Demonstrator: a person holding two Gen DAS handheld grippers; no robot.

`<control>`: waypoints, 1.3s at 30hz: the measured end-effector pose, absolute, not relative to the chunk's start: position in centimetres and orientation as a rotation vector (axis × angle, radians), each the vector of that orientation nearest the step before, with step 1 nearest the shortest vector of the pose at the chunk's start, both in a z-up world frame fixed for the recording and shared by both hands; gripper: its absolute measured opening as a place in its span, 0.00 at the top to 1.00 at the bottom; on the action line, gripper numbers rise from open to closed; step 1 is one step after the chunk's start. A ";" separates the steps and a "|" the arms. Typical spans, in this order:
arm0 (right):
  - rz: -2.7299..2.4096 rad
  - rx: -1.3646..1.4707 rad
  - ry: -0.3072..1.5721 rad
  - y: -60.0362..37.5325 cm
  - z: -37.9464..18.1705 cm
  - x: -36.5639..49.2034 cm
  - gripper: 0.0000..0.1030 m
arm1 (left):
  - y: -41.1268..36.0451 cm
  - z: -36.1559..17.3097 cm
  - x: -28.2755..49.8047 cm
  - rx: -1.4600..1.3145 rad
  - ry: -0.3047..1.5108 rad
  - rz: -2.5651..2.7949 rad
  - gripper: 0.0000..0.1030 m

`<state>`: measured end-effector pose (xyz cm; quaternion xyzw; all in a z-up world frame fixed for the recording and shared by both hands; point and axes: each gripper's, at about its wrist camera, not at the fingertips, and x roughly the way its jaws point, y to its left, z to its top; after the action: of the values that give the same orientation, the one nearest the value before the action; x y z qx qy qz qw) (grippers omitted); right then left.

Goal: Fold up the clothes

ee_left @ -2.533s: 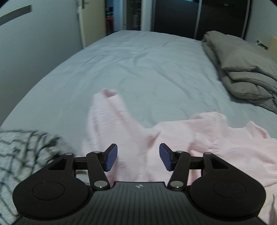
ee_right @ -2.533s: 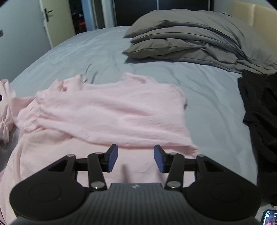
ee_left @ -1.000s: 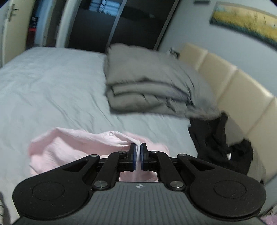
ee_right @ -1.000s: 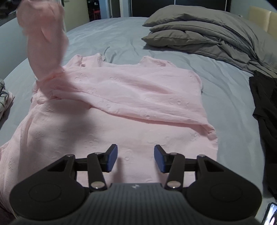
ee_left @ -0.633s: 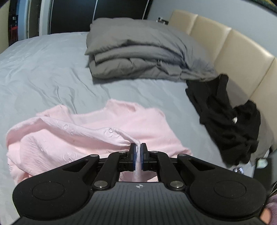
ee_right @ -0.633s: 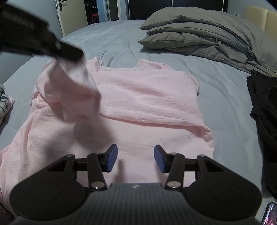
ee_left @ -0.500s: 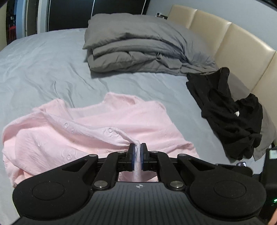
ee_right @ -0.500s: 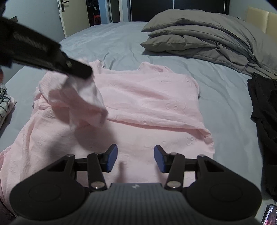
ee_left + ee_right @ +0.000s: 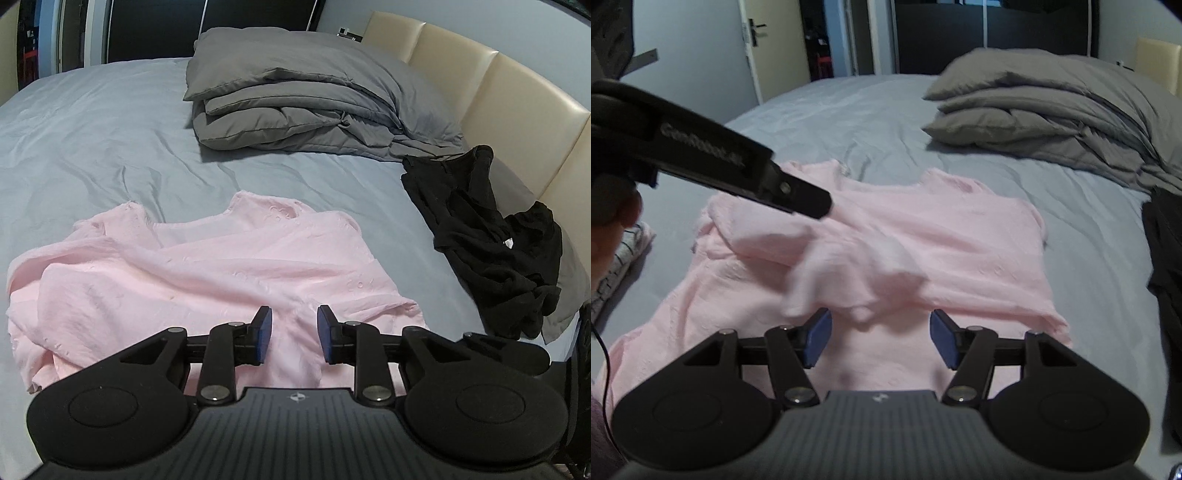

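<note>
At far left of the right wrist view, edge of a checked black-and-white garment (image 9: 626, 254) on the grey sheet (image 9: 871, 122), just beside the pink top's left border. Above it, part of a hand (image 9: 611, 236), blurred, gripping a black handle. Reaching from there towards the middle, the left gripper (image 9: 294, 334), held above the cloth and not touching it. Jaws apart in its own view, blue pads (image 9: 263, 334) with a clear gap between them, nothing grasped, pink fabric showing through the gap from below. Released, then.

Spread across the middle of the bed, the pink top (image 9: 207, 273), neckline towards the far side, hem towards the cameras. Left half bunched and doubled over onto the body. A loose fold lying across the chest, blurred in the right wrist view, just under the left gripper's tip. Right edge flat on the sheet.

Low and central, over the near hem, the right gripper (image 9: 881, 338). Spread wide, empty, pink cloth visible between its pads; touching the cloth or not, cannot tell.

Further right and back, a folded grey duvet (image 9: 295, 99), well apart from the top. Right again, a crumpled black garment (image 9: 491, 236) near the bed's edge, apart from the pink one, partly over a grey pillow. Behind it, a cream padded headboard (image 9: 517, 92).
</note>
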<state>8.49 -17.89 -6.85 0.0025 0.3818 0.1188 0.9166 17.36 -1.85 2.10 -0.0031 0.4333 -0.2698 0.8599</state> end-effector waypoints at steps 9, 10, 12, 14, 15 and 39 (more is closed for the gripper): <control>0.202 0.106 0.747 -18.5 -6.3 11.0 0.39 | 1.5 1.7 17.7 0.011 0.905 -0.479 0.77; 0.192 0.125 0.744 -18.8 -6.2 11.4 0.39 | 2.0 1.6 17.8 0.009 0.910 -0.465 0.77; 0.168 0.158 0.744 -19.3 -6.3 12.3 0.39 | 3.0 1.3 18.1 0.008 0.918 -0.441 0.77; 0.142 0.209 0.753 -20.0 -6.5 13.2 0.39 | 3.9 1.1 18.3 0.018 0.925 -0.416 0.77; 0.130 0.231 0.761 -20.2 -6.6 13.7 0.39 | 4.3 0.9 18.3 0.033 0.926 -0.402 0.77; 0.121 0.313 0.656 -20.5 -2.1 16.8 0.92 | 12.5 -4.2 19.4 0.295 0.885 -0.117 0.55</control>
<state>16.77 -20.54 -2.09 0.1531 0.3208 0.0591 0.9328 19.35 12.49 -4.20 0.1420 0.4262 -0.0563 0.8916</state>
